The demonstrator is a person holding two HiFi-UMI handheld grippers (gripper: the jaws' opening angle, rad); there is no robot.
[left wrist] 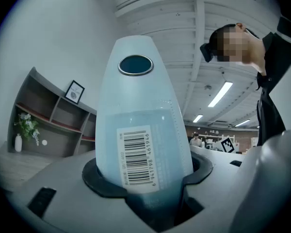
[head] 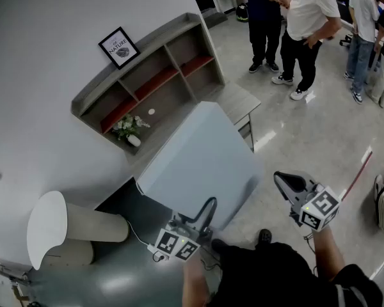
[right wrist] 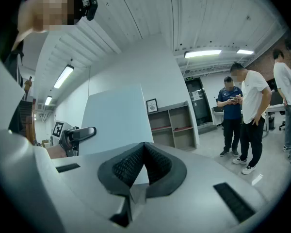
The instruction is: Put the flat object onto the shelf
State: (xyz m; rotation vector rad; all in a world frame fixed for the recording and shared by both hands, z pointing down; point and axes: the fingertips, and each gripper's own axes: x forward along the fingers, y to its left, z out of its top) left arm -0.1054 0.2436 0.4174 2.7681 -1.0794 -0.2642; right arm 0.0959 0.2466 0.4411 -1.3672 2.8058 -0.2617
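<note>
The flat object [head: 198, 158] is a large pale blue sheet, held up at a tilt over the floor. My left gripper [head: 201, 219] is shut on its near edge. In the left gripper view the flat object [left wrist: 140, 115] rises from between the jaws of the left gripper [left wrist: 145, 188], showing a barcode label and a dark round hole. The grey shelf [head: 153, 69] with reddish boards stands against the white wall beyond it. My right gripper [head: 288, 183] hangs to the right with nothing in it. Its pads [right wrist: 131, 164] meet at the tips. The flat object [right wrist: 114, 120] and the shelf [right wrist: 172, 125] show ahead of it.
A framed picture [head: 119, 47] leans on the shelf top, and a vase of flowers [head: 129, 130] stands on its low ledge. A small grey table [head: 240, 101] sits beside the shelf. Several people [head: 307, 18] stand at the back right. A white lamp-like cylinder [head: 51, 229] stands at the left.
</note>
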